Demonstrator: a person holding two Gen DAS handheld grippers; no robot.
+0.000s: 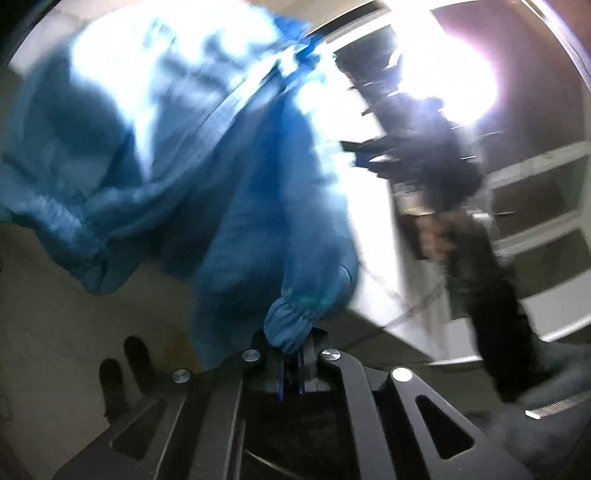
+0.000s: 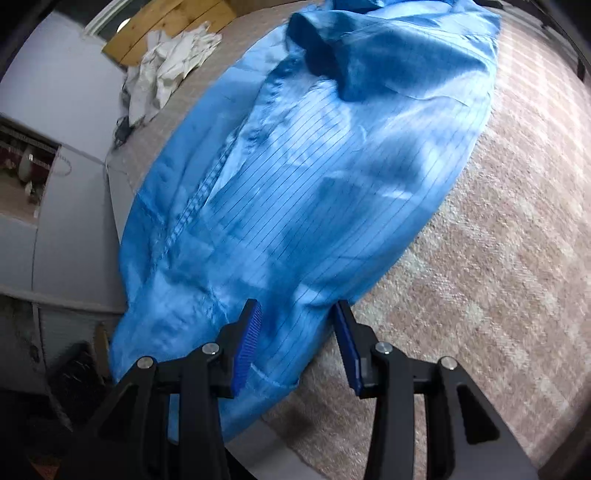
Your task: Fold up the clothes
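A shiny blue striped garment with a zipper (image 2: 303,177) lies along a pinkish checked bed cover (image 2: 498,266), its lower end hanging over the bed edge. My right gripper (image 2: 297,347) is open, its blue pads either side of the garment's hem, not closed on it. In the left wrist view, my left gripper (image 1: 291,363) is shut on the garment's elastic sleeve cuff (image 1: 290,326) and holds it in the air; the rest of the blue garment (image 1: 177,155) hangs blurred above.
A crumpled white cloth (image 2: 170,62) and a wooden board (image 2: 166,26) lie at the bed's far end. A grey wall and cabinet (image 2: 62,206) stand left of the bed. In the left wrist view a person's dark-sleeved arm (image 1: 491,280) holds a blurred device before a bright window (image 1: 458,62).
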